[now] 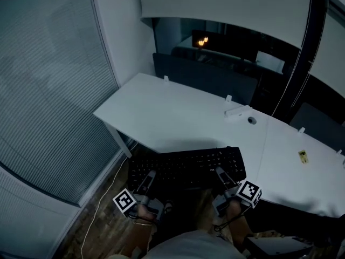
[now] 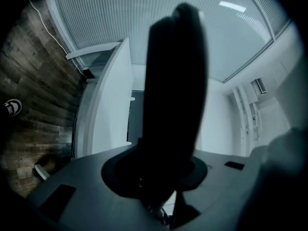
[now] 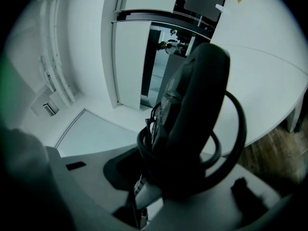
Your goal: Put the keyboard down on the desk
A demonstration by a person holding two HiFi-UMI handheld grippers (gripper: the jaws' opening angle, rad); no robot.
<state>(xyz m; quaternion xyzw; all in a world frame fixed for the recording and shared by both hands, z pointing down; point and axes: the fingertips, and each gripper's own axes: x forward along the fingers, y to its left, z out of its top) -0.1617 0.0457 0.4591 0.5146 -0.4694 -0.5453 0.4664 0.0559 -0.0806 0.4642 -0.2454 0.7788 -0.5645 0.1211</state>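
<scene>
A black keyboard [image 1: 186, 166] hangs at the near edge of the white desk [image 1: 178, 112], its far side over the desktop; whether it touches the desk I cannot tell. My left gripper [image 1: 148, 178] is shut on its left end and my right gripper [image 1: 221, 174] on its right end. In the left gripper view the keyboard [image 2: 175, 95] stands as a dark slab between the jaws of the left gripper [image 2: 161, 191]. In the right gripper view the keyboard's end [image 3: 197, 114], with its cable [image 3: 231, 143] looped around it, fills the right gripper [image 3: 159, 186].
On the desk lie a small white object [image 1: 237, 111], a round cable hole [image 1: 252, 120] and a yellow tag [image 1: 303, 156]. A dark partition [image 1: 205, 77] runs behind the desk. Blinds [image 1: 48, 90] cover the left side. A thin cord [image 1: 102, 190] trails on the wooden floor.
</scene>
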